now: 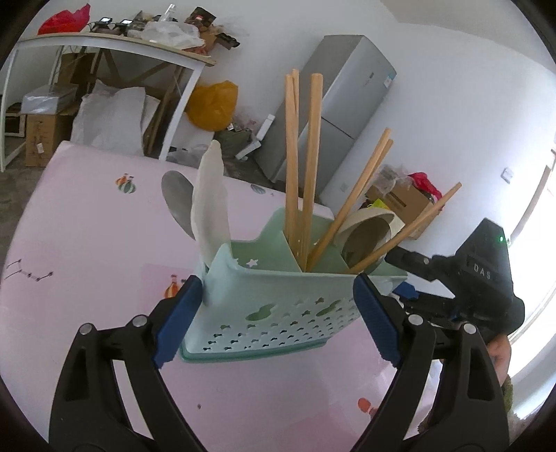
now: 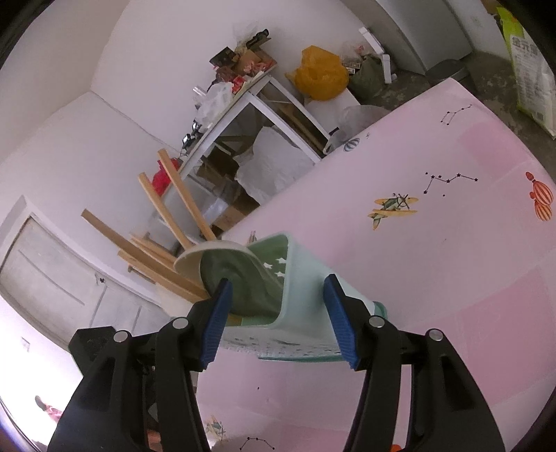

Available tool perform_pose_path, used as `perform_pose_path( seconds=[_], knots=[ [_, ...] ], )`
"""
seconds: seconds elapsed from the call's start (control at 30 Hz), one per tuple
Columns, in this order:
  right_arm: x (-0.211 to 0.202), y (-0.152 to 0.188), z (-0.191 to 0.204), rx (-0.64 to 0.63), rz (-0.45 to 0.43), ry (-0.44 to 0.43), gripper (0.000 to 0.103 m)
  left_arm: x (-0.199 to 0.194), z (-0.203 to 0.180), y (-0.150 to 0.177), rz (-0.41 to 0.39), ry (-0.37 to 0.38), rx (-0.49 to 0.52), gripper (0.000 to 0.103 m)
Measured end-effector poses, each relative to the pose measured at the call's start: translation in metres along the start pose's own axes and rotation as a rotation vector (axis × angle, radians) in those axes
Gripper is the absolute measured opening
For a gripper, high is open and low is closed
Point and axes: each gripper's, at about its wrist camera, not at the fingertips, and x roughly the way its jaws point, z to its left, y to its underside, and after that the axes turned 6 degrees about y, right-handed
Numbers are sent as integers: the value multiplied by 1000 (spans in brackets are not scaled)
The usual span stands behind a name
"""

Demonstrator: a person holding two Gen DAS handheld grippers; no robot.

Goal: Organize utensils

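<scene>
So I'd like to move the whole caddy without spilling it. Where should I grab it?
Grip the mint utensil caddy across its two short outer walls, low down, coming from the perforated front. Those flat walls suit the pads, and a low hold steadies the tall chopsticks.

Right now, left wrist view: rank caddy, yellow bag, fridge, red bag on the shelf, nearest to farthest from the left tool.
1. caddy: between the left tool's fingers.
2. yellow bag and fridge: past the pink table's far edge, too close to call.
3. red bag: shelf top, upper left.
</scene>
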Motion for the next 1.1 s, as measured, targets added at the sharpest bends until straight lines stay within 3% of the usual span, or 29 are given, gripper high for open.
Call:
perform_pose_path(
  seconds=[0.3, 0.5, 0.6, 0.7, 0.83, 1.0, 1.1],
  knots=[
    [-3, 32, 25, -10, 62, -10, 54, -48, 4, 18, -15, -33, -79, 84],
    [-6, 41, 34, -39, 54, 17, 54, -57, 5, 23, -24, -46, -72, 84],
    [-23, 44, 36, -41, 18, 53, 54, -66, 3, 25, -22, -128, -75, 85],
    [-51, 54, 45, -105, -47, 139, 55, -80, 1, 33, -16, -197, -79, 86],
    [-75, 91, 67, -259, -93, 311, 64, -103, -11, 55, 19, -324, -38, 90],
    [-74, 151, 86, -421, -75, 481, 77, -127, -29, 83, 35, -402, 25, 94],
    [-76, 168, 90, -430, -83, 533, 82, -138, -45, 93, 34, -420, 78, 94]
  ],
)
